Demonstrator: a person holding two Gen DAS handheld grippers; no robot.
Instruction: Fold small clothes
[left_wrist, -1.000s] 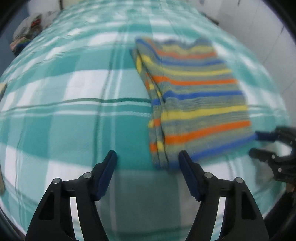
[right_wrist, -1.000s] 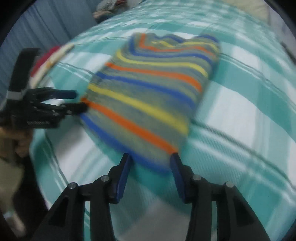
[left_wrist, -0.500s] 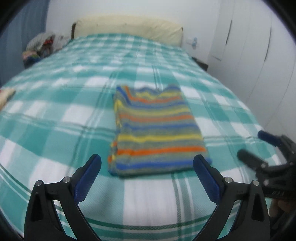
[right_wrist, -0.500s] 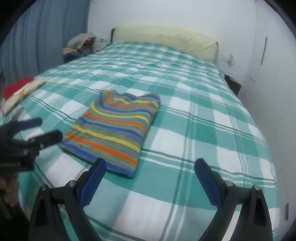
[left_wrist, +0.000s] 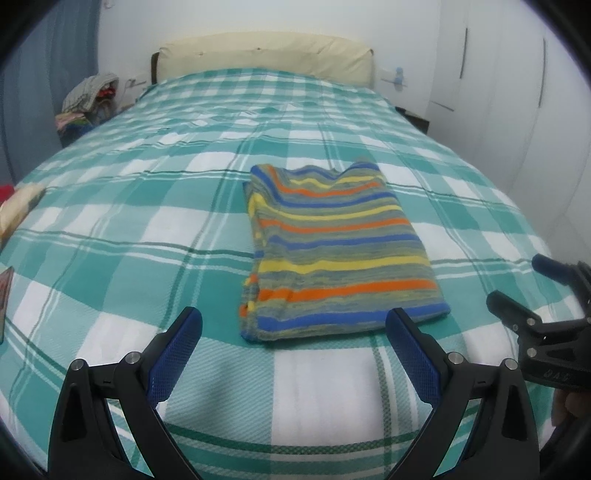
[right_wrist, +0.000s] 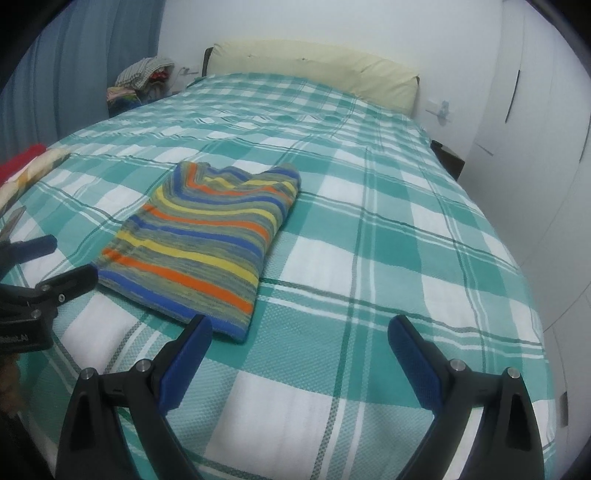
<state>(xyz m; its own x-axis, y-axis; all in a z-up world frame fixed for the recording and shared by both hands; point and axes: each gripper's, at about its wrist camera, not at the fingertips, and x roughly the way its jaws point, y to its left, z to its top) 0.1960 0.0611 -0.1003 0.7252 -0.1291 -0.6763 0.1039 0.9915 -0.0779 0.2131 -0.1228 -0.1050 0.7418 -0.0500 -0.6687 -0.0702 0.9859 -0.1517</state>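
I see the folded striped garment (left_wrist: 332, 254) lying flat on the checked bedspread (left_wrist: 110, 229). My left gripper (left_wrist: 293, 341) and right gripper (right_wrist: 299, 352) are both spread wide and empty, just before it. The clothes pile (right_wrist: 142, 79) far back is too blurred to make out.

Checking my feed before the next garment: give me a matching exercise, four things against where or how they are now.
1 striped garment
2 left gripper
3 clothes pile
4 cream pillow

A at the bed's head
B folded flat on the checked bedspread
C open, holding nothing
D beside the bed, far left

Pairs: 1-B, 2-C, 3-D, 4-A
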